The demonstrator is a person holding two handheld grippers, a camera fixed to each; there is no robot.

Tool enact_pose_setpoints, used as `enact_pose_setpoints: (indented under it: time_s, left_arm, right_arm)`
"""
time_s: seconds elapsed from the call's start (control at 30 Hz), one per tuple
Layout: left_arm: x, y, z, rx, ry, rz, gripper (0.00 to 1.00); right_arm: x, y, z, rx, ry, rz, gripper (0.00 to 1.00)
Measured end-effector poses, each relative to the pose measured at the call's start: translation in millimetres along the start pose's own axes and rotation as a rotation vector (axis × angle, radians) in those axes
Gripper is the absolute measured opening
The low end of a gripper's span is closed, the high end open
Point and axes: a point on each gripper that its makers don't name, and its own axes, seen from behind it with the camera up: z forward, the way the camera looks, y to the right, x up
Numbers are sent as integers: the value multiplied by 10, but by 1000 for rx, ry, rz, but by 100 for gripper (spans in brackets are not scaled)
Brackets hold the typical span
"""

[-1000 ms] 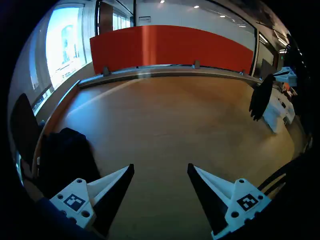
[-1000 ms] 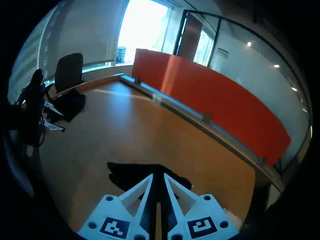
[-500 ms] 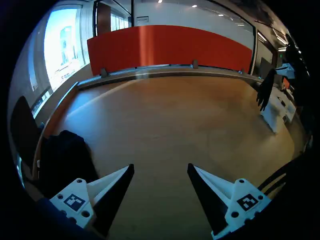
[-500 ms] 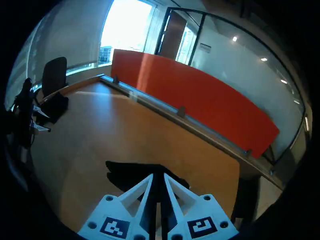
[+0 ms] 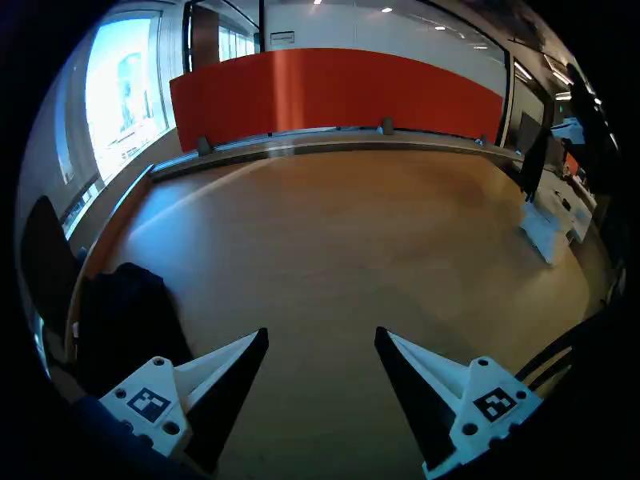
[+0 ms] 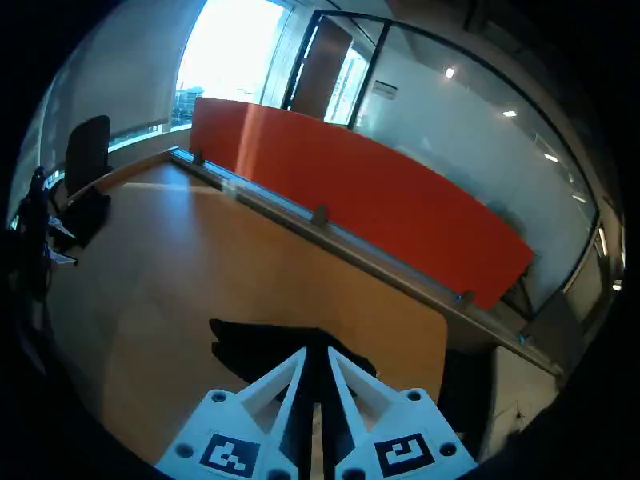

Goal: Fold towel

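While my left tongs [image 5: 320, 356] stand wide open over the wooden tabletop [image 5: 344, 232], with nothing between the fingers, my right tongs [image 6: 317, 376] are almost fully closed. Only a thin gap remains, and both fingers pinch the black towel [image 6: 256, 348]. The towel spreads out in front of the right fingertips and a little to their left, dark against the wood. I cannot tell if it touches the tabletop or hangs above it. In the left gripper view a black bundle [image 5: 128, 312] lies near the left edge of the tabletop. An orange divider panel [image 5: 336, 88] stands along the far edge, and a dark office chair [image 6: 86, 152] stands beyond the corner near the window.
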Motion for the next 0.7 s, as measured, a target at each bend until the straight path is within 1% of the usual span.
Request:
enact_pose_setpoints:
  time_s: [0.4, 0.5, 0.7]
  left_arm:
    - [19, 51, 21, 1, -3, 3, 99]
    - [15, 64, 26, -1, -5, 4, 99]
    - [31, 97, 33, -4, -4, 12, 99]
  right_arm:
    - [-9, 542, -29, -69, -14, 30, 5]
    - [-35, 617, -32, -78, -18, 41, 5]
    - [-80, 664, -20, -82, -24, 44, 5]
